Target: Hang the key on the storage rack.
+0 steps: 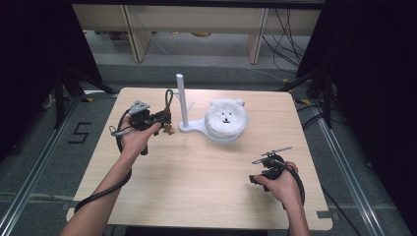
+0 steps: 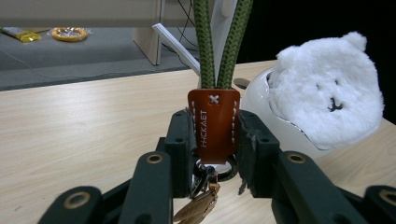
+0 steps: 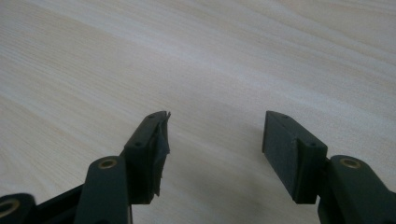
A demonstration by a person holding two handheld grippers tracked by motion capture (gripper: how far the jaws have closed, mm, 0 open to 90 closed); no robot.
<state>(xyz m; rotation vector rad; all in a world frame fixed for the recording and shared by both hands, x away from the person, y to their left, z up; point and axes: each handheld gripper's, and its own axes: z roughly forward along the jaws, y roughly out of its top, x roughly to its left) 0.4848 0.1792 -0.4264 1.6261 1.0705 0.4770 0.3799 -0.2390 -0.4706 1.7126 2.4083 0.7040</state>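
Left gripper (image 2: 215, 154) jaws pinching the brown leather tag (image 2: 214, 123) of a green cord loop (image 2: 205, 46), frame centre; right gripper (image 3: 215, 154) jaws spread over bare tabletop (image 3: 187, 46).

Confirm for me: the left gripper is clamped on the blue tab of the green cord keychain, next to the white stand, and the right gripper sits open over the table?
Not quite: the leather tab in the left gripper is orange-brown, not blue, as the left gripper view shows. The rest holds: green cord, white stand close by, right gripper open over the table.
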